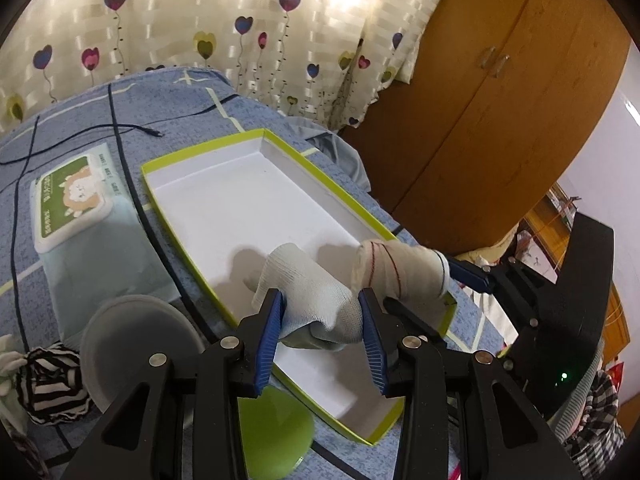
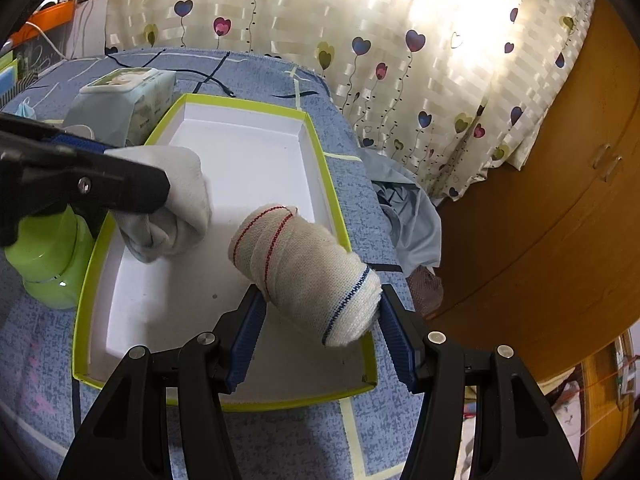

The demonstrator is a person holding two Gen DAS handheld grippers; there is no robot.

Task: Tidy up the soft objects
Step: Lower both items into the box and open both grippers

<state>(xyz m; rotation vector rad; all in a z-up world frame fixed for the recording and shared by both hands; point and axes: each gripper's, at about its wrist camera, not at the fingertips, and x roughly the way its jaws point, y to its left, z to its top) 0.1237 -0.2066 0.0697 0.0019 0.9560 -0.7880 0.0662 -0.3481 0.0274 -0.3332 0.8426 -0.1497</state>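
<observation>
A shallow white box with a lime-green rim [image 1: 192, 256] [image 2: 316, 136] lies on the blue bedspread. My left gripper [image 1: 320, 300] is shut on a rolled pale grey-white sock [image 1: 316, 300] and holds it over the box's near part; the sock also shows in the right wrist view [image 2: 180, 204]. My right gripper [image 2: 322, 304] is shut on a rolled cream sock with red and blue stripes [image 2: 304, 268] over the box's right side; that sock also shows in the left wrist view [image 1: 400, 268]. The two rolls are side by side, apart.
A pale blue wet-wipes pack [image 1: 88, 224] [image 2: 128, 100] lies left of the box. A lime-green lamp [image 2: 48, 264] with a grey head [image 1: 136, 336] stands by the near left. A black-and-white striped sock [image 1: 52, 384] lies at far left. Black cables [image 1: 120, 128], crumpled blue cloth [image 2: 408, 208], a wooden wardrobe [image 1: 500, 120].
</observation>
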